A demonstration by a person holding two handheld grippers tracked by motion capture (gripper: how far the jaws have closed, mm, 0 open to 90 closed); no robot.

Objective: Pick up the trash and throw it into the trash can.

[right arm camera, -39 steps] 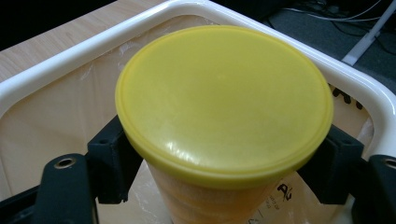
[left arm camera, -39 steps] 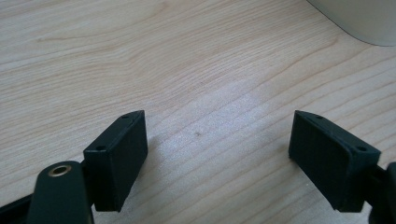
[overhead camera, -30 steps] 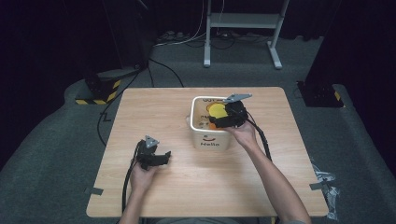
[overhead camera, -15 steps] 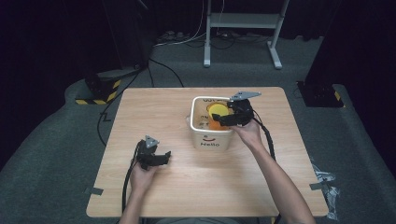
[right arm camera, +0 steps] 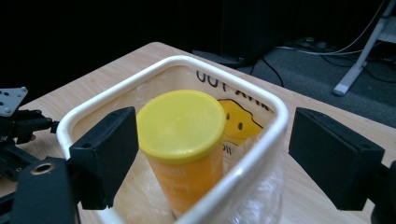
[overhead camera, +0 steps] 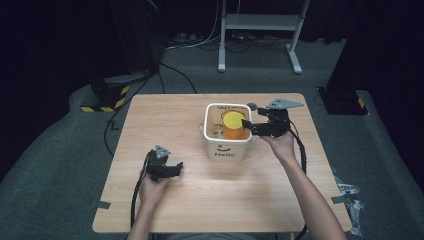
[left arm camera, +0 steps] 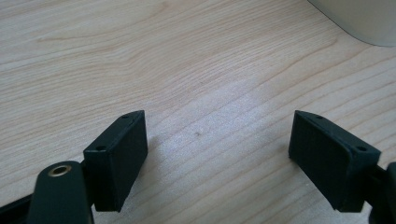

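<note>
The orange bottle (right arm camera: 185, 154) with its smooth yellow cap (right arm camera: 181, 124) looked light, rigid and slippery, best pinched below the cap, as the right gripper (right arm camera: 212, 154), whose jaws had just been closing, stood open and clear of it, and the left gripper (left arm camera: 224, 158) gaped empty.

I look down on a light wooden table (overhead camera: 200, 195) standing on grey carpet (overhead camera: 60, 190). Beyond its far edge I see a white metal stand (overhead camera: 260, 22) with two feet, and black cables (overhead camera: 200, 42) tangled on the floor beside it. To the far left lies a black block with yellow-and-black hazard stripes (overhead camera: 107, 95). A black box (overhead camera: 345, 100) sits off the far right corner, and crumpled clear plastic (overhead camera: 347, 192) lies near the right edge.
</note>
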